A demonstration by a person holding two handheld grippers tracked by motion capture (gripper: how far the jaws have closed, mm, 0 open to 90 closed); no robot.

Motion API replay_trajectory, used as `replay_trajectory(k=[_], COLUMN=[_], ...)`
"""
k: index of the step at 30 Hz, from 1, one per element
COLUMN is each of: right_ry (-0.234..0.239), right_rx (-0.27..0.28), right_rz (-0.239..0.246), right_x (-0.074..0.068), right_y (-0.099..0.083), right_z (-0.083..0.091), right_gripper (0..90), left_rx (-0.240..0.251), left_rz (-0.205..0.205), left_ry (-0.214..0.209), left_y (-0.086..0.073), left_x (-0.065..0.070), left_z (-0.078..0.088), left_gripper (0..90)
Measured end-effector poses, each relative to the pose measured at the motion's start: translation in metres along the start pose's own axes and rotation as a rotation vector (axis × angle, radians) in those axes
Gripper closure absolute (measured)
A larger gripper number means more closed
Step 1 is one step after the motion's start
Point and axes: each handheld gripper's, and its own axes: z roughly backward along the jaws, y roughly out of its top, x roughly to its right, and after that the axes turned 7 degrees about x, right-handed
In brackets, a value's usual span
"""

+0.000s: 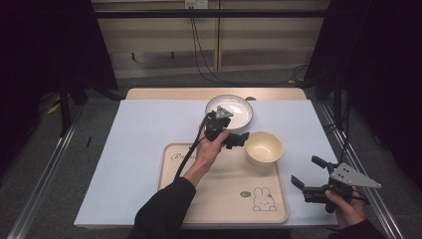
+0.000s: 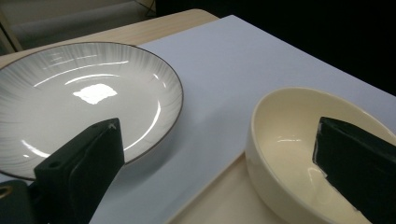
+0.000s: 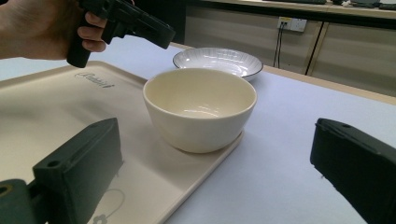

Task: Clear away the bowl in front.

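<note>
Bowl point(image 1: 263, 148), cream and empty, sits on the far right corner of the tray point(image 1: 219, 199), its base overhanging the tray's edge toward the desk point(image 1: 139, 129). Left tongs point(image 1: 238, 140) hover just beside its rim, jaws wide apart, holding nothing. Right tongs point(image 1: 309, 175) wait well apart at the desk's right edge, also open and empty. Perched on the tray's lip, the bowl could tip or slide off if a jaw nudges it, and might knock the striped plate point(image 1: 229, 111) behind it. The tray bears a bunny drawing and cursive lettering too small to read.
</note>
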Motion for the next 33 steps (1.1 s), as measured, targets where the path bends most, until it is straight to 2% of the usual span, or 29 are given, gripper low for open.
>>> replay_trajectory(k=[4,5,8,11,12,13,14,16,18,19,20,22,23,24,25,26,27,29,31,33], right_ry=[-0.008,-0.006,-0.009,-0.009,-0.004,-0.004,0.001,-0.007,-0.007,0.000,-0.002,-0.001,-0.001,-0.001,0.000,0.000,-0.003,-0.002,-0.002,-0.001], right_rx=[-0.002,-0.004,-0.003,-0.001,-0.002,-0.002,-0.005,-0.003,-0.001,-0.005,-0.005,-0.006,-0.007,-0.007,-0.007,-0.007,-0.007,-0.006,-0.008,-0.009], right_rz=[0.004,0.002,0.002,0.004,0.005,0.005,0.003,0.003,0.004,0.003,0.002,0.002,0.001,0.001,0.002,0.002,0.000,0.004,0.006,0.004], right_x=[0.000,0.000,0.000,0.000,0.001,0.001,0.000,0.000,0.000,0.000,0.000,0.000,0.000,0.000,0.000,0.000,0.000,0.000,0.000,0.000], right_y=[0.000,0.000,0.000,0.000,0.000,0.000,0.000,0.000,0.000,0.000,0.000,0.000,0.000,0.000,0.000,0.000,0.000,0.000,0.000,0.000], right_z=[0.000,0.000,0.000,-0.001,0.000,0.000,0.000,0.000,0.000,0.000,-0.001,-0.001,-0.001,-0.001,-0.001,-0.001,-0.001,-0.001,-0.001,-0.001], right_gripper=[1.7,1.7,1.7,1.7,1.7,1.7,1.7,1.7,1.7,1.7,1.8,1.8,1.8,1.8,1.7,1.7,1.7,1.7,1.7,1.7], left_rx=[0.020,0.019,0.035,0.031,0.038,0.038,0.039,0.049,0.051,0.058,0.042,0.038,0.055,0.055,0.066,0.063,0.063,0.091,0.090,0.111], left_rz=[0.003,-0.005,0.002,-0.002,-0.019,-0.019,-0.020,-0.016,-0.036,-0.036,-0.046,-0.050,-0.049,-0.049,-0.035,-0.051,-0.061,-0.032,-0.040,-0.026], left_ry=[0.000,0.015,0.024,0.035,0.048,0.048,0.071,0.074,0.085,0.107,0.112,0.119,0.127,0.127,0.132,0.131,0.147,0.194,0.192,0.190], left_y=[0.000,0.000,-0.001,-0.002,-0.003,-0.003,-0.003,-0.004,-0.005,-0.005,-0.005,-0.004,-0.005,-0.005,-0.006,-0.007,-0.008,-0.012,-0.013,-0.015], left_x=[-0.001,-0.002,-0.003,-0.003,-0.004,-0.004,-0.004,-0.005,-0.007,-0.007,-0.008,-0.007,-0.008,-0.008,-0.008,-0.009,-0.010,-0.010,-0.011,-0.010], left_z=[0.010,0.013,0.021,0.027,0.032,0.032,0.039,0.041,0.047,0.051,0.054,0.058,0.065,0.065,0.068,0.070,0.073,0.080,0.083,0.089], left_gripper=[1.9,1.9,1.9,1.9,1.9,1.9,1.9,1.8,1.8,1.7,2.1,2.1,1.8,1.5,1.4,1.4,1.4,1.8,2.1,1.8])
